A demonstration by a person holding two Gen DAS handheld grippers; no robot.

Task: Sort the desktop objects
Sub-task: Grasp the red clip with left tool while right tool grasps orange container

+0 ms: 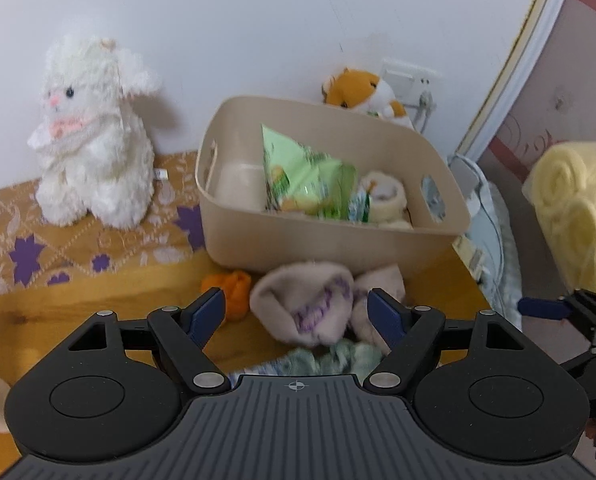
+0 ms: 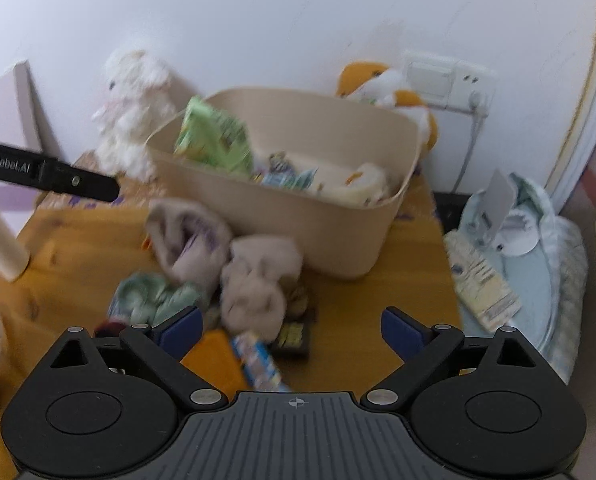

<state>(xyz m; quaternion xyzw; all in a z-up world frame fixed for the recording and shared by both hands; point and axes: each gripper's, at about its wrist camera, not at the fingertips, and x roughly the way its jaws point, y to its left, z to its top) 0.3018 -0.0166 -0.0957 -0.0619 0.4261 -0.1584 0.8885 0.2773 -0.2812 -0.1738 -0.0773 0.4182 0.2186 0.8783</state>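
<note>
A beige bin (image 1: 330, 240) (image 2: 298, 216) stands on the wooden table and holds a green snack bag (image 1: 298, 172) (image 2: 214, 140) and a tape roll (image 1: 386, 196). In front of it lie pale pink socks (image 1: 310, 304) (image 2: 254, 280), a small orange item (image 1: 234, 288), a green-white cloth (image 2: 154, 296), a blue-white packet (image 2: 258, 360) and a dark packet (image 2: 294, 336). My left gripper (image 1: 296, 312) is open, just above the socks. My right gripper (image 2: 292, 328) is open, above the packets. The right gripper also shows at the left wrist view's right edge (image 1: 554, 308).
A white plush rabbit (image 1: 90, 140) (image 2: 134, 116) sits on a patterned cloth (image 1: 78, 240) at back left. An orange-white plush (image 1: 366, 92) (image 2: 390, 88) leans behind the bin by a wall socket (image 2: 450, 80). A white bottle (image 2: 2, 244) stands left. Pale blue bedding (image 2: 538, 264) lies right.
</note>
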